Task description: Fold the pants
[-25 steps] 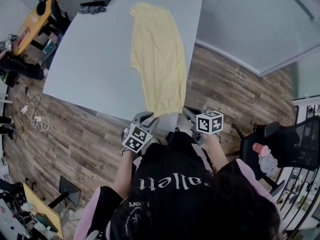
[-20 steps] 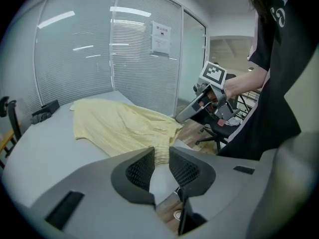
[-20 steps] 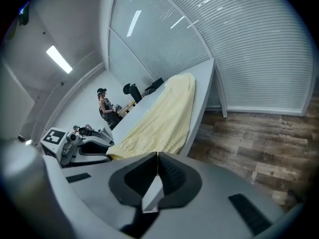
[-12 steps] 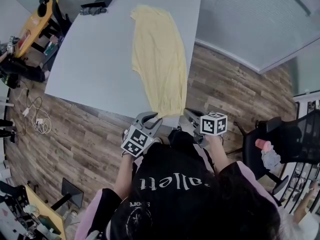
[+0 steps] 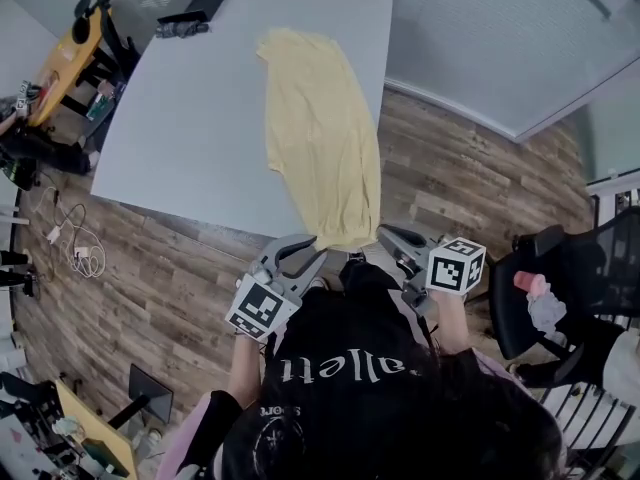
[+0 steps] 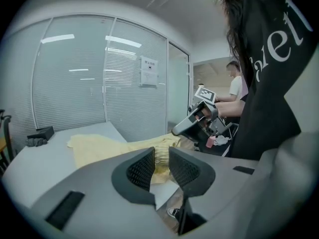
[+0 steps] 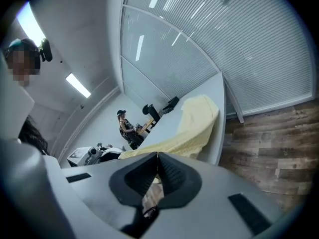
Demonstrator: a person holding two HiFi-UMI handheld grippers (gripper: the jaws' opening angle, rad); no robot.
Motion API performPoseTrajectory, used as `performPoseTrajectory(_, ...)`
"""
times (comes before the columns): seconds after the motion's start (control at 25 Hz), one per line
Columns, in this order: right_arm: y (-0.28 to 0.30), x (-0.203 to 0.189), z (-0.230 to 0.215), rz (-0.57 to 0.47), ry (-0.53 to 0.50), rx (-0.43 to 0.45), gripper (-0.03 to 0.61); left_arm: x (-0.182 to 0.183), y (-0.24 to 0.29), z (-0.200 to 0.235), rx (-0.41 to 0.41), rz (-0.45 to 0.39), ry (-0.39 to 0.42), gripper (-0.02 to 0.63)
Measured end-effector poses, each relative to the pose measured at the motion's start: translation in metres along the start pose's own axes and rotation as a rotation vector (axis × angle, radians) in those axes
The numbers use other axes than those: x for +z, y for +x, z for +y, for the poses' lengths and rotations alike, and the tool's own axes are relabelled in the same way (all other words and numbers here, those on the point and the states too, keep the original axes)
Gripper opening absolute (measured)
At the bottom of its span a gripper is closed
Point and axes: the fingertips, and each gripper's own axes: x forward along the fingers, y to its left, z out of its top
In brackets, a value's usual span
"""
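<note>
pants [image 5: 320,128] lie lengthwise on worktop [image 5: 180,138], near end over front edge. left tongs [image 5: 316,248] narrow, clamped on gathered edge; right tongs [image 5: 386,234] fully closed, apparently pinching same end. step: first fold, grip made. next: carry both corners evenly toward far end, cloth taut.

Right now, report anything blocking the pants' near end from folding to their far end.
Nothing visible does. Only the pants lie along that path; black items sit on the table at its far corner, clear of them.

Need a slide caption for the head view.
Left claw and right claw grip the near end of yellow pants lying lengthwise on a white table.
</note>
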Motion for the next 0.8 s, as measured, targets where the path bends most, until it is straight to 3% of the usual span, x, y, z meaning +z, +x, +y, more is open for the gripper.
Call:
performPoseTrajectory(0.28,0.011,0.038,0.002,-0.037,0.028,0.035,0.024,0.022,0.005,0.039,0.034,-0.044,0.032,0.1)
performPoseTrajectory(0.64,0.06,0.145,-0.007,-0.091,-0.013,0.166,0.024,0.067,0.028,0.145,0.129,-0.023,0.16,0.1)
performPoseTrajectory(0.8,0.094,0.193,-0.022,-0.087,-0.046,0.17,0.023,0.073,0.043,0.207,0.166,-0.025,0.113,0.1)
